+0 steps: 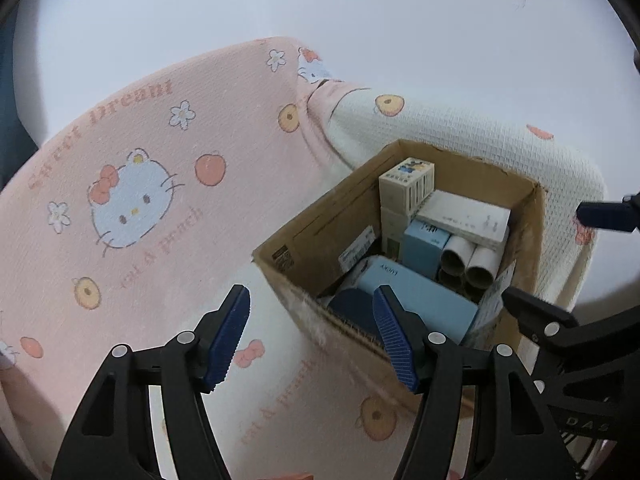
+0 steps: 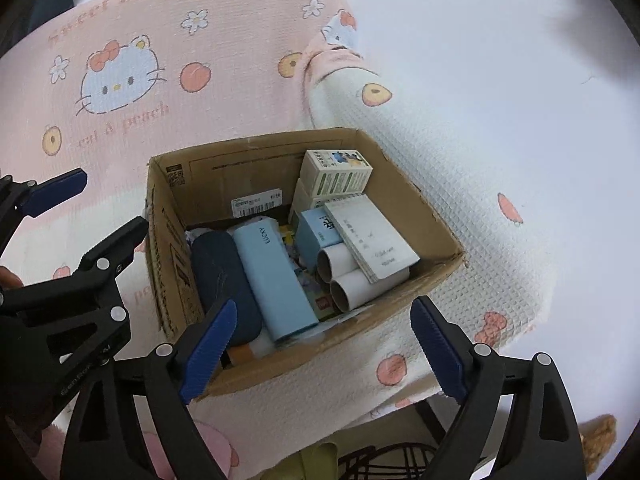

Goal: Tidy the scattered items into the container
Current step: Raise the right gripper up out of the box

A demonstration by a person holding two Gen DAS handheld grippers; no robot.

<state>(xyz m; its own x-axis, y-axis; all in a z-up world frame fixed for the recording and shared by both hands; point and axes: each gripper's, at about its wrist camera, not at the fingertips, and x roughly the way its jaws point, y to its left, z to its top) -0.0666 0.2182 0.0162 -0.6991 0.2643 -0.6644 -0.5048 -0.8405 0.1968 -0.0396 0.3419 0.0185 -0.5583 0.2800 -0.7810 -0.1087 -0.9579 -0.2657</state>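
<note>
Nearest the lens, the right gripper (image 2: pixel 324 348) is seen spread wide with nothing between its blue pads, poised over the near rim of the cardboard box (image 2: pixel 420 208). The left gripper (image 1: pixel 312 340) is likewise held apart and empty, just beside the box's near corner. Inside the box a dark blue case (image 2: pixel 224 280), a light blue power bank (image 2: pixel 272 280), two cardboard tubes (image 2: pixel 348 276), a white notepad (image 2: pixel 372 236), a small blue box (image 2: pixel 316 236) and a stacked green-and-white carton (image 2: pixel 336 176) are packed close together. No loose item is seen on the printed pink cloth (image 2: pixel 224 60) around the box, so the tidying is judged essentially finished. Beyond the cloth only a pale surface (image 2: pixel 500 40) is shown; nothing is seen blocking either gripper.
</note>
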